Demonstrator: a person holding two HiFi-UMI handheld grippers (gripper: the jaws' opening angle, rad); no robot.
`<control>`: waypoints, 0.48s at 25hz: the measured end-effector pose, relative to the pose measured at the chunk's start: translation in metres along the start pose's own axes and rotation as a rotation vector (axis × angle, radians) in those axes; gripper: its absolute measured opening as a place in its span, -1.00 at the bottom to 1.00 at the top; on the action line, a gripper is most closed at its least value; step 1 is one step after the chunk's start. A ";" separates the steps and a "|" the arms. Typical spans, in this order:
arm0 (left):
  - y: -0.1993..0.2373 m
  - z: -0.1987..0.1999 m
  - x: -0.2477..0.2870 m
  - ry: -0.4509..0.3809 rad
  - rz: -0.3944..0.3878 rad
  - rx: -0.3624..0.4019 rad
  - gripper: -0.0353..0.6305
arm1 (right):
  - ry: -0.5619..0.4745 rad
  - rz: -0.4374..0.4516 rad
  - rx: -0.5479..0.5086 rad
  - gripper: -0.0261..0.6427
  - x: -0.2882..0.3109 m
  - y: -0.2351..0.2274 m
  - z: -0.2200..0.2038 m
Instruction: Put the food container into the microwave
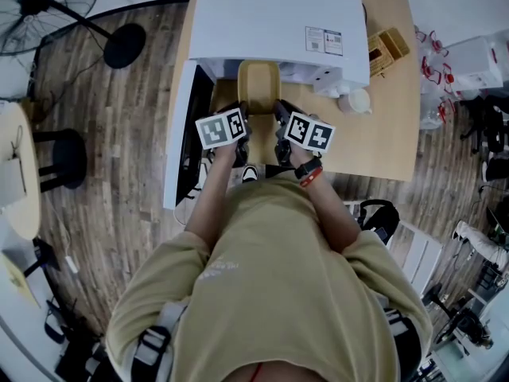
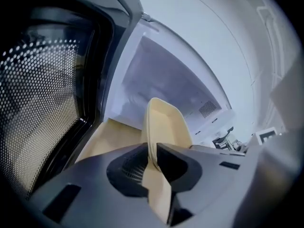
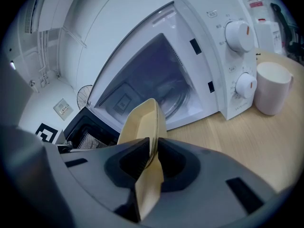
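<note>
Facing microwave: shallow tan rectangular food container.

The microwave mouth gapes straight ahead and the cavity looks clear down to its glass turntable, so there's room to go in. Left side is tight: the door hangs swung out right beside the left claw (basically a wall along that side). On the right the control panel blocks things, and a white cup sits on the desk just beside it. Bare desk runs between that cup and the right claw.
</note>
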State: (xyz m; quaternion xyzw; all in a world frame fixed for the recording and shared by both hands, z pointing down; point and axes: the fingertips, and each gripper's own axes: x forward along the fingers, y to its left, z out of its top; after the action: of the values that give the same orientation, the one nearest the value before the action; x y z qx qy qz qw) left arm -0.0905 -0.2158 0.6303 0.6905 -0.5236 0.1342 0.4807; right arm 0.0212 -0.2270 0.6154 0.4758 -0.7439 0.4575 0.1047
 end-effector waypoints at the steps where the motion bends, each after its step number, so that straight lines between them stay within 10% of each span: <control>1: 0.000 0.003 0.001 -0.003 0.001 0.001 -0.68 | -0.003 0.002 0.003 -0.74 0.002 0.000 0.002; 12: -0.005 0.032 0.018 -0.034 -0.014 0.059 -0.68 | -0.035 -0.015 -0.011 -0.74 0.020 -0.003 0.029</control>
State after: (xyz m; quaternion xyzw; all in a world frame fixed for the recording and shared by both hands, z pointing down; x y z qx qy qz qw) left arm -0.0891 -0.2521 0.6245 0.7105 -0.5226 0.1344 0.4518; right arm 0.0216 -0.2624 0.6125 0.4886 -0.7446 0.4442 0.0976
